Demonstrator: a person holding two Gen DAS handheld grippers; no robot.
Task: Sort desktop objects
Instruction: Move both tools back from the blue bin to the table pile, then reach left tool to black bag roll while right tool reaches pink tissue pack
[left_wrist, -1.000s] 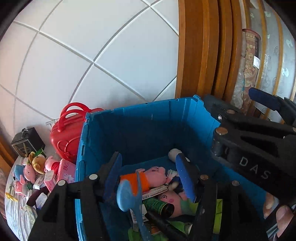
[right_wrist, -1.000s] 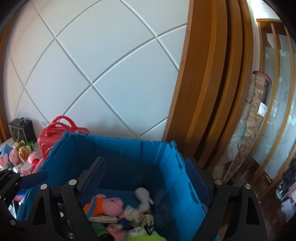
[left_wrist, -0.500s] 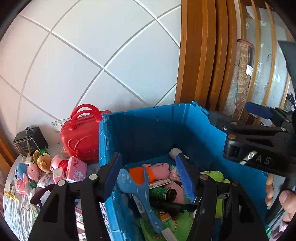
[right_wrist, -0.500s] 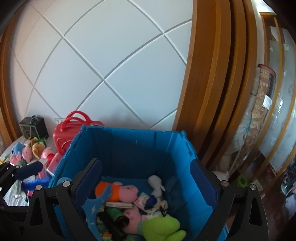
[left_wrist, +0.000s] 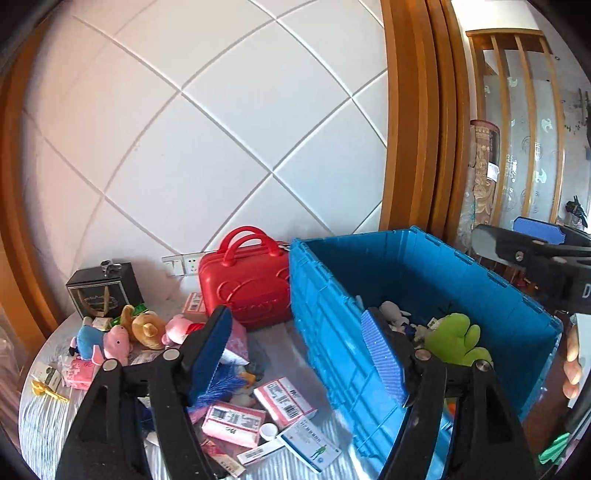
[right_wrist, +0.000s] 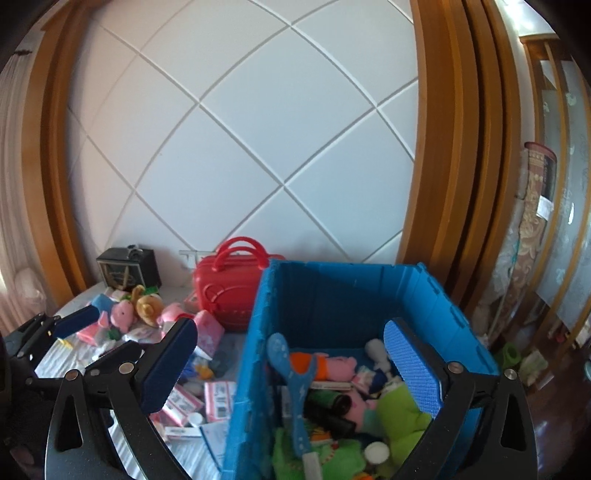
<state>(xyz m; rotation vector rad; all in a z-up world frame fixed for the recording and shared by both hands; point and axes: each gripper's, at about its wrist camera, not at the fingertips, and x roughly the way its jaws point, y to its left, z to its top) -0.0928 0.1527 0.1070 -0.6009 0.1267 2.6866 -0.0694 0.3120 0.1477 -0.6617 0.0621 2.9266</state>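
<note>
A striped tabletop (left_wrist: 48, 424) strewn with pink boxes (left_wrist: 232, 421) and plush toys (left_wrist: 118, 339) meets a white diamond-panelled wall (left_wrist: 229, 122). Blue crate (left_wrist: 332, 332) at right, now holding the blue spoon (right_wrist: 291, 369) released earlier. Left gripper (left_wrist: 299, 343) and right gripper (right_wrist: 291, 358), jaws just widened, stand apart, empty.

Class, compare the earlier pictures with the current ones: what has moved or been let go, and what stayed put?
The left gripper let go of the blue shoehorn, which now lies in the blue crate. Its fingers have just opened further, and it swung left over the table. The right gripper also opened wider, empty. The red case and plush toys stayed put.
</note>
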